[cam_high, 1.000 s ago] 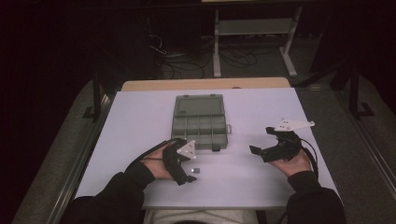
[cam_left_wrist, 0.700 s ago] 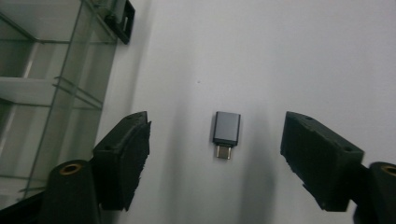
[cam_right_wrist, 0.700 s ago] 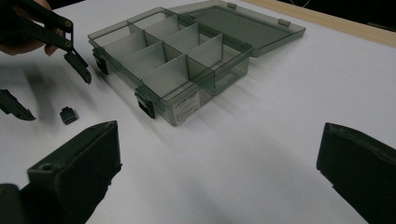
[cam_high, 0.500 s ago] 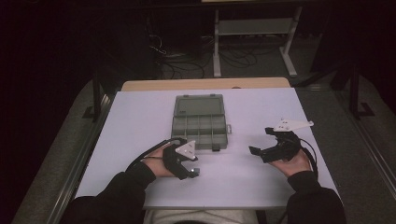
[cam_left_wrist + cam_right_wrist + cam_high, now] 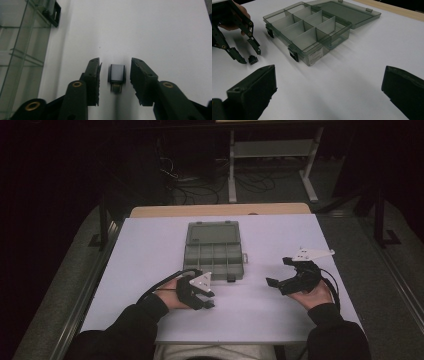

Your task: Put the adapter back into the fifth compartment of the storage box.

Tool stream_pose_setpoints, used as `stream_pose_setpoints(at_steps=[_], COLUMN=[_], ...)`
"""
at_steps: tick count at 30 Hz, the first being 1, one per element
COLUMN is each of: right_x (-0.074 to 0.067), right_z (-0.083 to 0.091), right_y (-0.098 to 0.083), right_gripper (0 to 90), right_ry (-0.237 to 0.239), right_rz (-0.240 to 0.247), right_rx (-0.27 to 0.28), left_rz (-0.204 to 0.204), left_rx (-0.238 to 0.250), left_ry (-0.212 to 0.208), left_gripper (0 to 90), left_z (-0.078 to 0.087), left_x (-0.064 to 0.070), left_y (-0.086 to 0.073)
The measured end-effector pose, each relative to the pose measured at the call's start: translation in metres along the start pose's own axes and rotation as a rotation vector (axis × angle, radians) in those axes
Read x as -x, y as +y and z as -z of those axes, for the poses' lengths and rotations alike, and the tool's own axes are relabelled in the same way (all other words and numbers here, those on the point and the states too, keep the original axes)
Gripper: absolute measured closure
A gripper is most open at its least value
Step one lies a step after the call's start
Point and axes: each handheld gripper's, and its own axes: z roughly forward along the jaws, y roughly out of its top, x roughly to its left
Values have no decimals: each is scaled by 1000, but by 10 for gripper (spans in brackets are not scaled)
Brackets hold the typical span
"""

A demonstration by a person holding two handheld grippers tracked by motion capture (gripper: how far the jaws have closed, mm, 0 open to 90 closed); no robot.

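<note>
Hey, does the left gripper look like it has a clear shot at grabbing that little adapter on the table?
Probably yes. The adapter lies on the table between the left gripper's jaws, which have just been closing; small gaps remain on both sides, and nothing sits in between.

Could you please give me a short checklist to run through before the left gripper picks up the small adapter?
1. Small adapter sits between the left gripper's jaws: ok.
2. Pads pressing on the adapter: not ok; the jaws have just been closing, but a gap shows on each side.
3. Adapter lies flat on the white table: ok.
4. Organizer box lid open, compartments reachable: ok.
5. Right gripper open and apart from the adapter: ok.
6. Which compartment the adapter belongs in: cannot tell.
</note>
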Motion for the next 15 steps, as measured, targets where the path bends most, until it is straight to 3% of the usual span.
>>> stream_pose_setpoints(at_steps=[14,15], right_x=[0,0], right_z=[0,0], right_y=[0,0], right_gripper=[0,0], right_ry=[2,1], right_rz=[-2,-1], right_rx=[-8,-8], left_rz=[15,19], left_rx=[-6,-5], left_ry=[-21,-36], left_gripper=[759,759], left_z=[0,0], left_x=[-3,-3], left_y=[-1,-1])
